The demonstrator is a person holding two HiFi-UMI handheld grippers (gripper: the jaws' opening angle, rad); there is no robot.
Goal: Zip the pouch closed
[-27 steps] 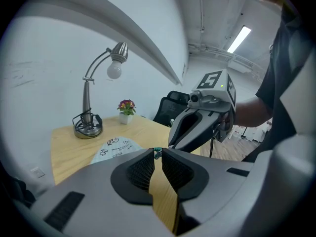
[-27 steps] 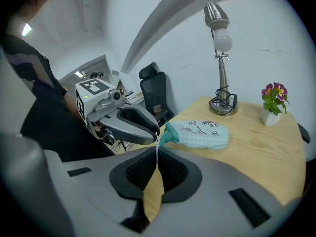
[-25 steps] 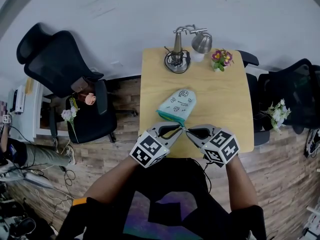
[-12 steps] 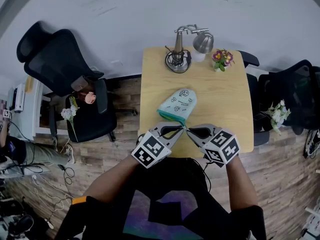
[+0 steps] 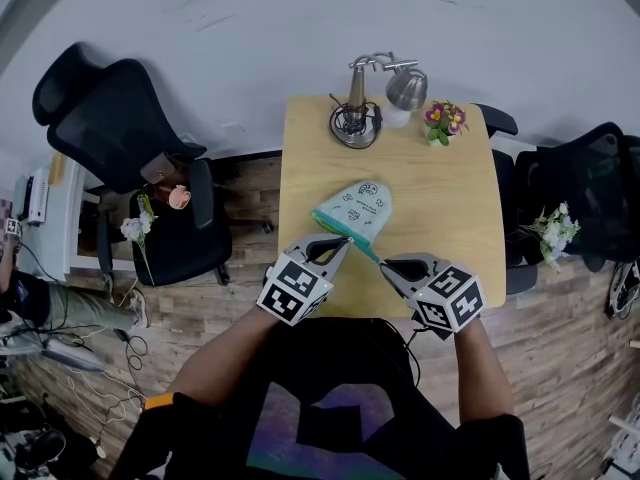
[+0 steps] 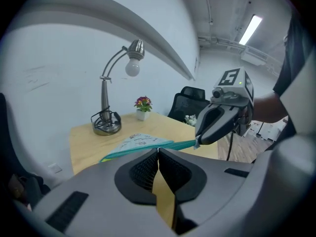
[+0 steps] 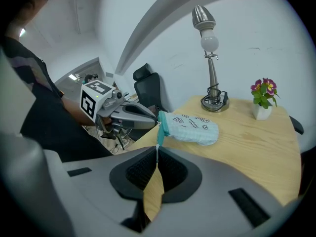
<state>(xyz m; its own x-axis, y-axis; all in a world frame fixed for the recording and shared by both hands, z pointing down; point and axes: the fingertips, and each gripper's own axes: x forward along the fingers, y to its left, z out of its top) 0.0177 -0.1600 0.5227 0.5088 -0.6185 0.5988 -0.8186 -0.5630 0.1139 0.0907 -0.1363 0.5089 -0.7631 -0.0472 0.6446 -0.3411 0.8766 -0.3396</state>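
Pouch (image 5: 358, 206) sits mid-table (image 5: 440, 168), toward the front edge, its teal zip edge (image 5: 365, 248) slanting toward that edge. Left tool (image 5: 343, 240): jaws pressed together, pinching the zip edge partway along. Right tool (image 5: 385, 264): jaws nipped shut on the near end of the same edge, at the table's front edge.

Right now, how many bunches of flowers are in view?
3: potted flowers on the table beside the lamp; a sprig on the left black chair; white flowers by the right chair. Others may be hidden.
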